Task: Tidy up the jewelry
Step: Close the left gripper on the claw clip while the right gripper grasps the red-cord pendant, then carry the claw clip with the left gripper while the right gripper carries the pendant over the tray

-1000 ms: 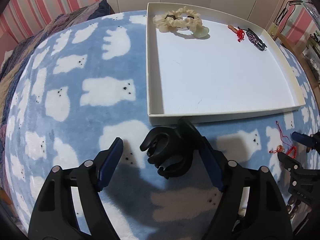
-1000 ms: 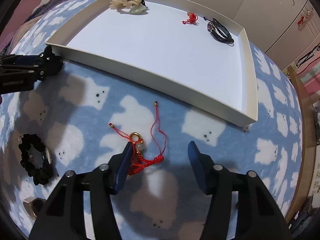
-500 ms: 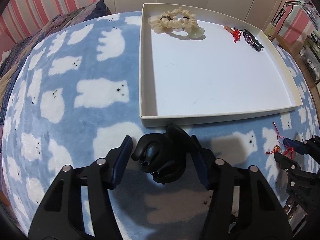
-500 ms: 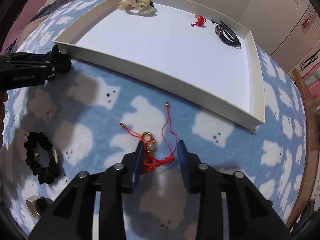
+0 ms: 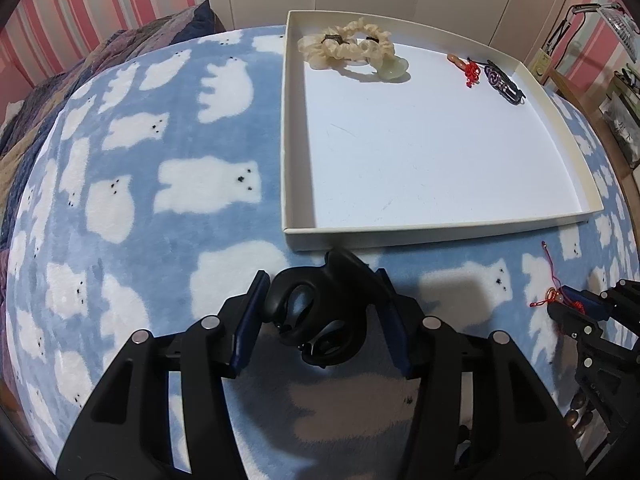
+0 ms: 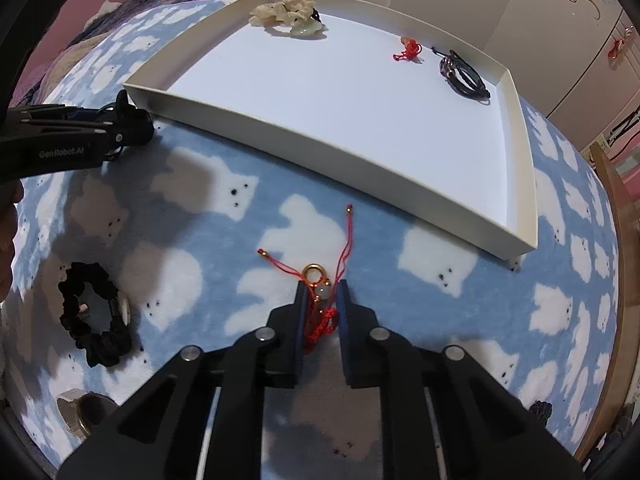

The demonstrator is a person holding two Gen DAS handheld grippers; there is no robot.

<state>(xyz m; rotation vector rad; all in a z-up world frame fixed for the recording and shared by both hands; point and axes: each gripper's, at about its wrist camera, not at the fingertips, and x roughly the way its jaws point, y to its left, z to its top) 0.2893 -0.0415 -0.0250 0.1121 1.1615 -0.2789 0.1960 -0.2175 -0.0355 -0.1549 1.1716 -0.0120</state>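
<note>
Red cord bracelet (image 6: pixel 320 304) pinched in right claw (image 6: pixel 321 300), left claw (image 5: pixel 320 300) clamping black hair clip (image 5: pixel 320 312), tray wall (image 5: pixel 400 234) just ahead

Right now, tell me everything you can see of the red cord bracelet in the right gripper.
The red cord bracelet is thin braided red string with a gold ring, a pale green bead and two loose tails tipped with small gold beads. It lies on the blue polar-bear blanket, in front of the white tray and outside it. The right gripper has closed on its knotted part; the tails trail toward the tray.

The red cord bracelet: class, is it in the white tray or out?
Out. The red cord bracelet lies on the blanket, before the white tray, between the right tool's fingers.
</note>
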